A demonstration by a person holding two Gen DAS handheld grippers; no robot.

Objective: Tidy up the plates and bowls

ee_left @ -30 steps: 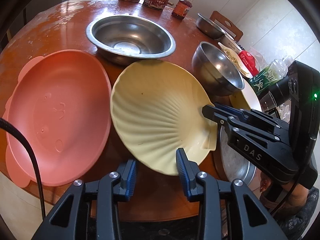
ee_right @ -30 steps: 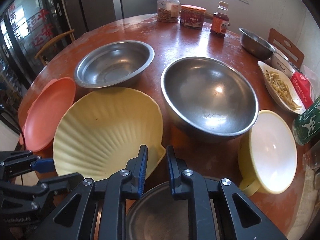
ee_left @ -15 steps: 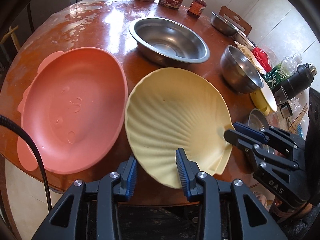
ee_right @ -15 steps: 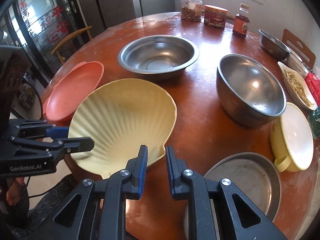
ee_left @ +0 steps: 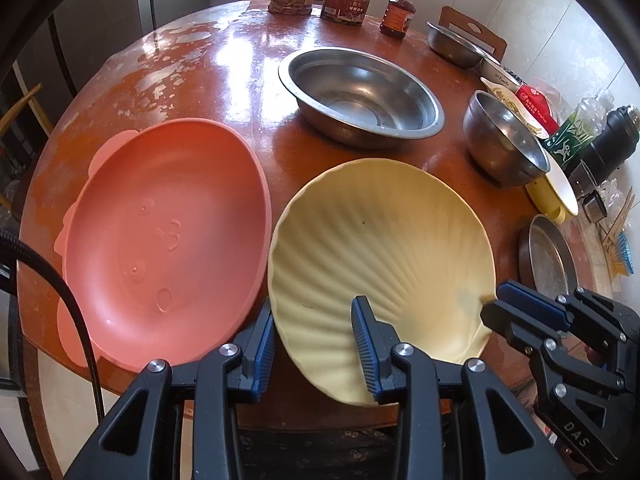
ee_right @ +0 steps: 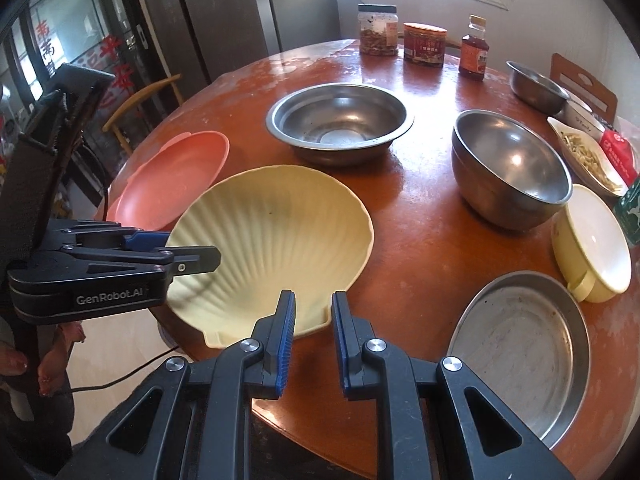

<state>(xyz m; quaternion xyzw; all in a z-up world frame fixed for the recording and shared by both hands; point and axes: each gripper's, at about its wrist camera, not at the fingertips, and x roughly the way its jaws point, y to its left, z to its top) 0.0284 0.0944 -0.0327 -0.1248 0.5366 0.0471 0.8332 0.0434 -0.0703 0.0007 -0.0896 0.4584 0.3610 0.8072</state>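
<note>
A yellow shell-shaped plate point(ee_left: 380, 248) point(ee_right: 272, 232) hangs tilted over the front edge of the round wooden table point(ee_left: 224, 72), held from two sides. My left gripper point(ee_left: 314, 344) point(ee_right: 192, 252) is shut on its near rim, one finger above and one below. My right gripper point(ee_right: 313, 320) point(ee_left: 494, 306) is shut on the plate's hinge tab. Just left of it a pink plate point(ee_left: 160, 240) point(ee_right: 172, 176) lies flat on the table, its rim close to the yellow plate's edge.
Behind stand a wide steel bowl point(ee_left: 360, 92) point(ee_right: 340, 120) and a deep steel bowl point(ee_right: 508, 168). A yellow-and-white bowl point(ee_right: 592, 248) and a flat metal pan point(ee_right: 520, 344) sit to the right. Jars, a bottle and food dishes line the far and right edges.
Both grippers have carried the yellow plate leftward along the table's front edge, closer to the pink plate. The steel bowls and metal pan now lie farther right. Both grips look unchanged.
</note>
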